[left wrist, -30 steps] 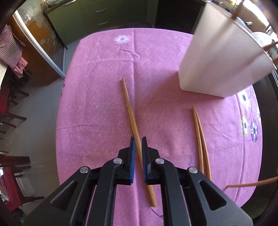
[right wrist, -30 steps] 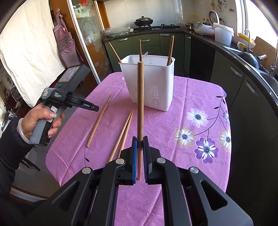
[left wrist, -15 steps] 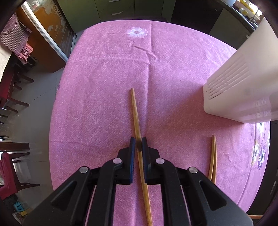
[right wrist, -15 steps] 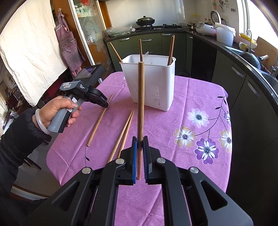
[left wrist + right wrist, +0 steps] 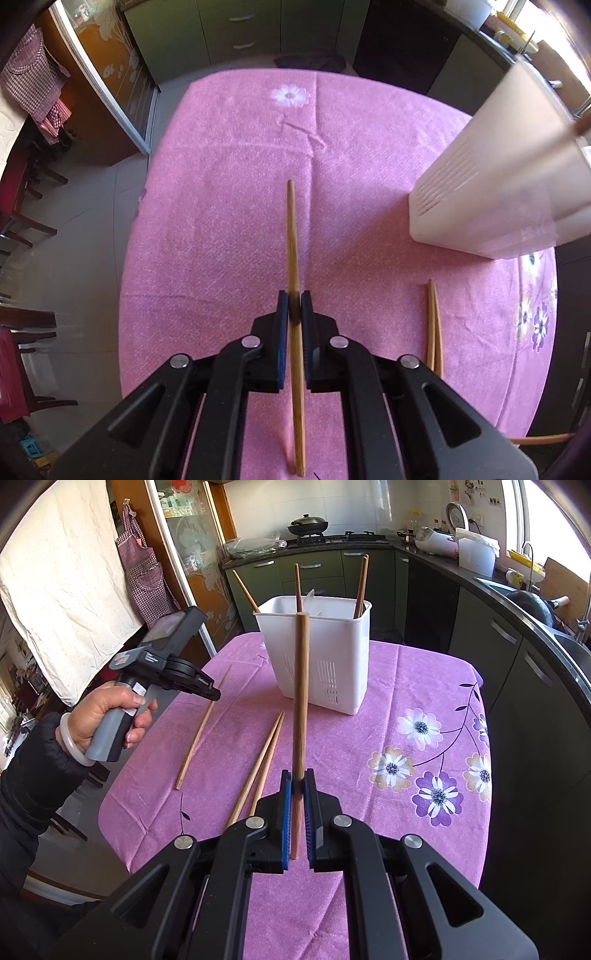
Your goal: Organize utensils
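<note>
1. The utensil holder [image 5: 317,657] stands on the worktop [image 5: 406,709], toward its far side.
2. Three chopsticks [image 5: 360,587] stand inside the holder.
3. A chopstick pair [image 5: 258,764] lies on the worktop in front of the holder.
4. A single chopstick [image 5: 201,731] lies left of the pair, apart from it.
5. Kitchen cabinets [image 5: 314,572] stand behind the worktop.

Left hand-held gripper [image 5: 294,308], seen from above the pink-clothed surface [image 5: 221,229]: its blue-padded jaws are closed on a single wooden chopstick [image 5: 293,258], which points forward along the fingers. A pair of chopsticks [image 5: 434,325] lies to the right. A white slotted utensil holder [image 5: 491,192] stands at far right.
</note>
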`<state>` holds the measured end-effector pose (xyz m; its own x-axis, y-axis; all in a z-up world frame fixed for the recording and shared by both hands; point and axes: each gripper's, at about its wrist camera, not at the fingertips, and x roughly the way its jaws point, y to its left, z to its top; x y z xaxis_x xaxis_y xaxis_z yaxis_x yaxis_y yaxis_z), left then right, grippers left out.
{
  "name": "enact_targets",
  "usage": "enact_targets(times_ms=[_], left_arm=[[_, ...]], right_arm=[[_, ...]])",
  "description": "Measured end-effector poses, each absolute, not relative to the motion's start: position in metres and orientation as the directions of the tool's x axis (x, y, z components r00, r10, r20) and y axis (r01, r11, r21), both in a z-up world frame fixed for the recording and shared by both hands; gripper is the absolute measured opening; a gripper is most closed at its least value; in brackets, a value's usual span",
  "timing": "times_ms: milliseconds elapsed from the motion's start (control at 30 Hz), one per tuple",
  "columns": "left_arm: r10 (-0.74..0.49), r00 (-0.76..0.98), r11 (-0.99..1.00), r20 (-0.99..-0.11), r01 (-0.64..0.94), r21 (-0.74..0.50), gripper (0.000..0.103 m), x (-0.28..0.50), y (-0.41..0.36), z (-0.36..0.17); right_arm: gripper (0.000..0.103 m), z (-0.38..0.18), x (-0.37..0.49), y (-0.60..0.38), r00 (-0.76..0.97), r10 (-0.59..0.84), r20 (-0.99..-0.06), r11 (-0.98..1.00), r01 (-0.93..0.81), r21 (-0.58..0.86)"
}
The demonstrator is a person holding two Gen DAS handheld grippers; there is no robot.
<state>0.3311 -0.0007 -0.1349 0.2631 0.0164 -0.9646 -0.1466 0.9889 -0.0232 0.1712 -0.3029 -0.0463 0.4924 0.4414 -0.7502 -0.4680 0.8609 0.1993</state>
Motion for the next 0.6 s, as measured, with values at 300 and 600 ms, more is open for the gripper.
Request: enact_targets(times_ms=[300,600], left_arm=[[-0.034,0.467,0.999,-0.883,0.016,-0.03,0.007,0.243,-0.017,-0.053],[-0.077,0.533,0.991,-0.843,0.132,-0.007,0.007,0.191,-0.042,-0.028]], right_arm=[[0.007,-0.046,0.168,-0.304,0.499,0.434,-0.75,0.865,-0.463,0.193],[0.007,-0.045,0.161,-0.302,0.505,0.421,-0.754,0.868,-0.464,0.174]])
